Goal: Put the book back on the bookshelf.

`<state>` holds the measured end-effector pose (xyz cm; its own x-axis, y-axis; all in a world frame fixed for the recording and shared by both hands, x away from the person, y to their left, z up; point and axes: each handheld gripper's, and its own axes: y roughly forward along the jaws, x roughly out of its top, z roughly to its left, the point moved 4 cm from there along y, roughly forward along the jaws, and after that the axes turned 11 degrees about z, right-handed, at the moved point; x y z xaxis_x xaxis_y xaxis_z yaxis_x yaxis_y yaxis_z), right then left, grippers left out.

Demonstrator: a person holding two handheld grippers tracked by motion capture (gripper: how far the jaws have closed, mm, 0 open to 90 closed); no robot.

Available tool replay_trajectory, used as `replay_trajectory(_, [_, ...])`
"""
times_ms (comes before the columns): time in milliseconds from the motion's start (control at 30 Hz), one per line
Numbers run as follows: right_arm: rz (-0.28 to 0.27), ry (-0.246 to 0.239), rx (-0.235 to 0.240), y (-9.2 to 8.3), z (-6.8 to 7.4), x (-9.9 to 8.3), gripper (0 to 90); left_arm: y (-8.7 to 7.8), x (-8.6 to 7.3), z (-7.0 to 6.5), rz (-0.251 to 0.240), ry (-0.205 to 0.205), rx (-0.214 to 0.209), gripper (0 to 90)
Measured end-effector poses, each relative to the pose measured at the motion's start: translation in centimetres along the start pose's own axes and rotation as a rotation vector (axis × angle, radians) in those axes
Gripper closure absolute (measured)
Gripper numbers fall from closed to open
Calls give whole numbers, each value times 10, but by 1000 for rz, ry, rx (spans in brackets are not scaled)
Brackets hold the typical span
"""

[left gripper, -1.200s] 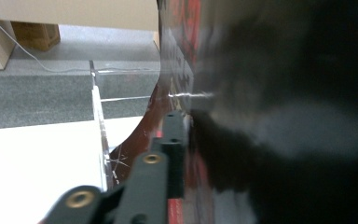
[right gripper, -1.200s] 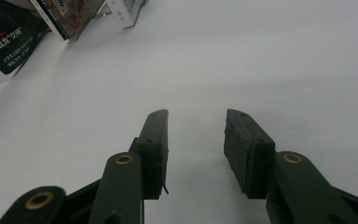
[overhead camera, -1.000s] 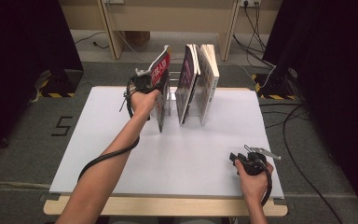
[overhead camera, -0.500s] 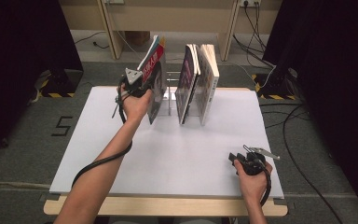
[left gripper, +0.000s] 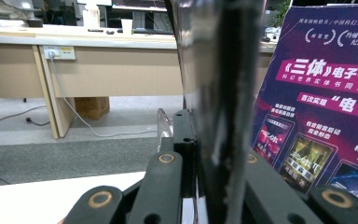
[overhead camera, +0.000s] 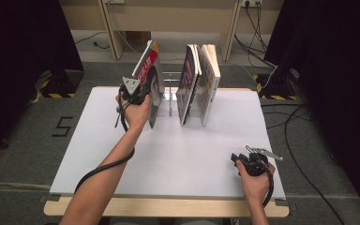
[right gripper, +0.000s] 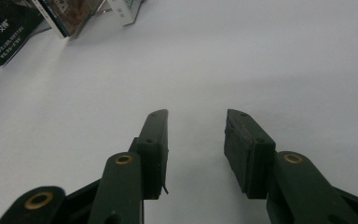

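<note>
My left gripper (overhead camera: pixel 141 96) is shut on a thin book with a red and black cover (overhead camera: pixel 150 77), held upright and tilted just left of the book rack (overhead camera: pixel 170 96). In the left gripper view the book's dark edge (left gripper: pixel 219 70) runs between the two jaws of that gripper (left gripper: pixel 216 151), which have just been opening slightly while the pads still touch the book. Three more books (overhead camera: pixel 199 77) lean in the rack, one with a purple cover (left gripper: pixel 317 93). My right gripper (overhead camera: pixel 237 158) rests low at the front right, open and with nothing in it (right gripper: pixel 196 126).
The white tabletop (overhead camera: pixel 168 154) spreads wide between the rack and the front wooden edge. Cables trail on the floor at both sides. Wooden desk legs stand behind the table. In the right gripper view the rack's books (right gripper: pixel 65 14) show at top left.
The left hand has carried the book a little left and down, away from the rack. The right hand has not moved.
</note>
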<state>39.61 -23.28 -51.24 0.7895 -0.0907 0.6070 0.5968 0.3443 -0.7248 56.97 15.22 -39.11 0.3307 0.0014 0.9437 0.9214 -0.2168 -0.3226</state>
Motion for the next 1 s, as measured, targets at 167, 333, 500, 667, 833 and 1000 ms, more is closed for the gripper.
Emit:
replay_trajectory(167, [1, 7, 2, -1, 1, 0, 601, 0, 2, 1, 15, 7, -9, 781])
replay_trajectory(333, [1, -3, -2, 0, 1, 0, 602, 1, 0, 2, 35, -9, -24, 742])
replay_trajectory(500, [-3, -7, -3, 0, 1, 0, 601, 2, -3, 3, 59, -35, -44, 708])
replay_trajectory(667, [-5, -6, -3, 0, 1, 0, 601, 1, -3, 3, 66, -39, -59, 676])
replay_trajectory(833, [-4, -7, -2, 0, 2, 0, 602, -2, -2, 3, 81, -44, -70, 631])
replay_trajectory(1000, [0, -1, 1, 0, 2, 0, 602, -6, 0, 3, 95, -59, -81, 611])
